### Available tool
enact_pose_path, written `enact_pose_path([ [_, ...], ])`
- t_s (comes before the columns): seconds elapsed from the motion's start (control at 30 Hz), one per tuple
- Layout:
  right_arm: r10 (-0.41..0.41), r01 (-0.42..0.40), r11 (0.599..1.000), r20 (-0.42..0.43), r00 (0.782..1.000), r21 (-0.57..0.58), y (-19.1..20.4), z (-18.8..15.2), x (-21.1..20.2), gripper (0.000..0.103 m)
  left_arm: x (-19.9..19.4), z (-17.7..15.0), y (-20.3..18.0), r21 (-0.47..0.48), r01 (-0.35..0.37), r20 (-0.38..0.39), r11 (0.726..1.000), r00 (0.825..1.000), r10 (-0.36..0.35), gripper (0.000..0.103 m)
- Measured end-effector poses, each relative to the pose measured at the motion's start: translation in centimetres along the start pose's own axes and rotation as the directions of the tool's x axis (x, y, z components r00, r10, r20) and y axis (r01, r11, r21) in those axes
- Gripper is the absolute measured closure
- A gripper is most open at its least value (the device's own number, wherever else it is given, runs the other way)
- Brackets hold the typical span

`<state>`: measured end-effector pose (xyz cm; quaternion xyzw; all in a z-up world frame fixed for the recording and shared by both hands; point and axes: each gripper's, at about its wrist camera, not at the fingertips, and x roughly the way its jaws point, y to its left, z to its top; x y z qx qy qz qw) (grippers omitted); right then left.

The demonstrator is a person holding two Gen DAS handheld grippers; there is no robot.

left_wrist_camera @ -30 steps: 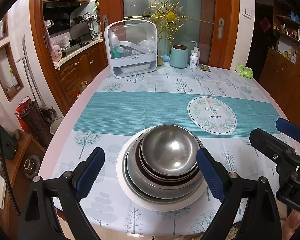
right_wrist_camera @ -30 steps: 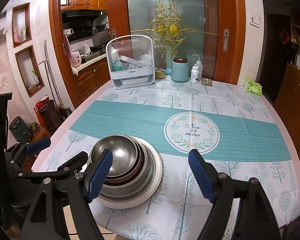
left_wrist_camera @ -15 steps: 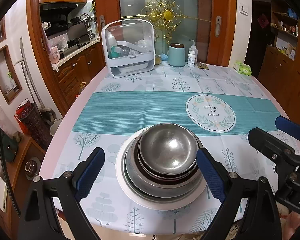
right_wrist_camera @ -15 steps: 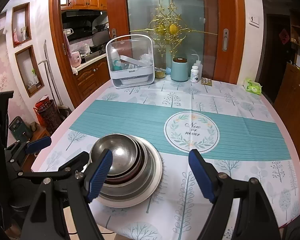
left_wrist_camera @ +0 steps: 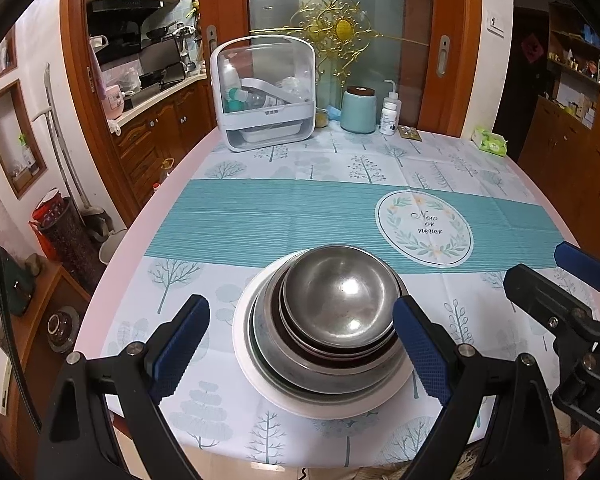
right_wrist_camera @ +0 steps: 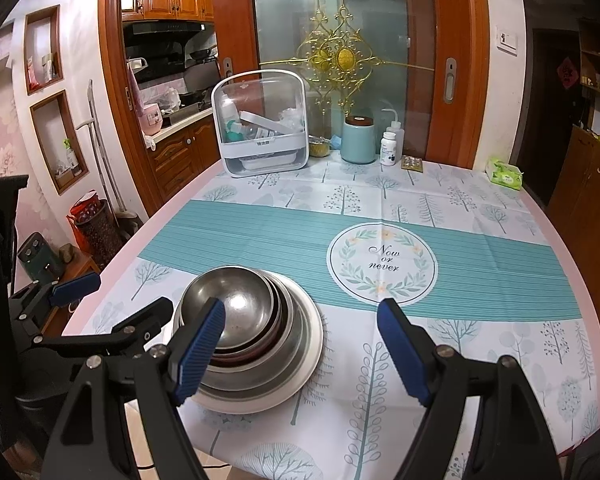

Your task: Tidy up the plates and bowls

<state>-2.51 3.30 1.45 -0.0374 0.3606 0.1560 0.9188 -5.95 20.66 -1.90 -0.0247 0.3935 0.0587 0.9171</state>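
A tablecloth [right_wrist_camera: 440,196] printed with trees and a teal band covers the table. At its far edge stand a clear white-framed storage box [right_wrist_camera: 262,124], a pale blue canister [right_wrist_camera: 358,140], 1 white bottle [right_wrist_camera: 388,148] and a green tissue pack [right_wrist_camera: 504,174].

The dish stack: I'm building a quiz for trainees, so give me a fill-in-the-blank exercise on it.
1. The steel bowls sit nested on a white ____.
2. Both grippers, left and right, hold ____.
3. The printed circle reads "Now or ____".

Missing words: plate; nothing; never
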Motion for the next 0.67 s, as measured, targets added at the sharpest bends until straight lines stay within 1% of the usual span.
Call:
enact_pose_path([
  [0.67,-0.006,0.006,1.0,0.002,1.0,-0.001,-0.48,-0.14,-0.11,0.024,-0.27,0.01,-0.39,-0.003,0.015,-0.01,1.0,1.0,-0.015,0.011],
])
